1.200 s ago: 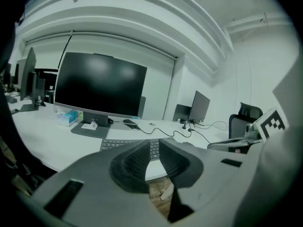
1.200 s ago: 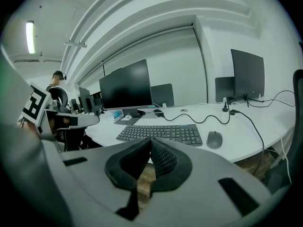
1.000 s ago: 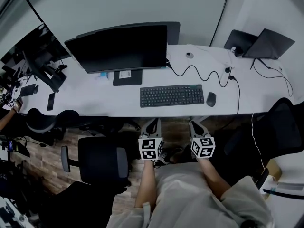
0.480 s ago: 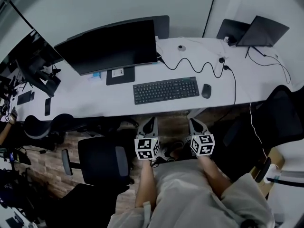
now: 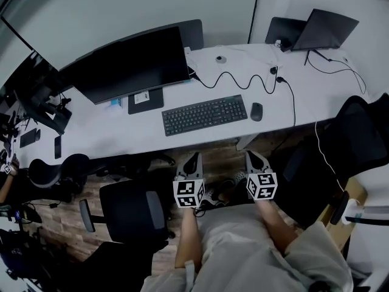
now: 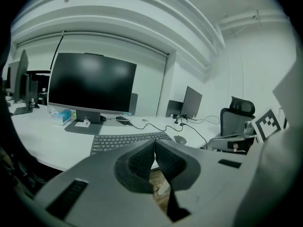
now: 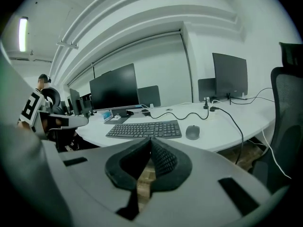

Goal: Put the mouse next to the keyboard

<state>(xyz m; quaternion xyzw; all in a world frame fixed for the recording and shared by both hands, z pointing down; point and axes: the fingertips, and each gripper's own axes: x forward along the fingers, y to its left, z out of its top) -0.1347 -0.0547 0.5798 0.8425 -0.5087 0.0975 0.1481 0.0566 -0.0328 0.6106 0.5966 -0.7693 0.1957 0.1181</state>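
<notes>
A dark mouse (image 5: 256,111) lies on the white desk (image 5: 127,135) just right of the black keyboard (image 5: 205,115). The right gripper view shows the mouse (image 7: 192,132) beside the keyboard (image 7: 145,129); the left gripper view shows the keyboard (image 6: 124,141) and the mouse (image 6: 180,139) too. My left gripper (image 5: 192,160) and right gripper (image 5: 253,159) hang side by side in front of the desk, above the floor, well short of the mouse. Both are shut and hold nothing. The left gripper (image 6: 154,141) and right gripper (image 7: 150,139) have their pads pressed together.
A large black monitor (image 5: 130,66) stands behind the keyboard. A black cable (image 5: 243,79) snakes across the desk toward a laptop (image 5: 316,29) at the far right. Office chairs stand at the left (image 5: 127,208) and right (image 5: 358,132). More gear (image 5: 36,99) crowds the left end.
The view has swung, so the desk sits more to the left and tilted in frame. Both grippers stay in front of the desk, shut. The mouse and keyboard have not moved.
</notes>
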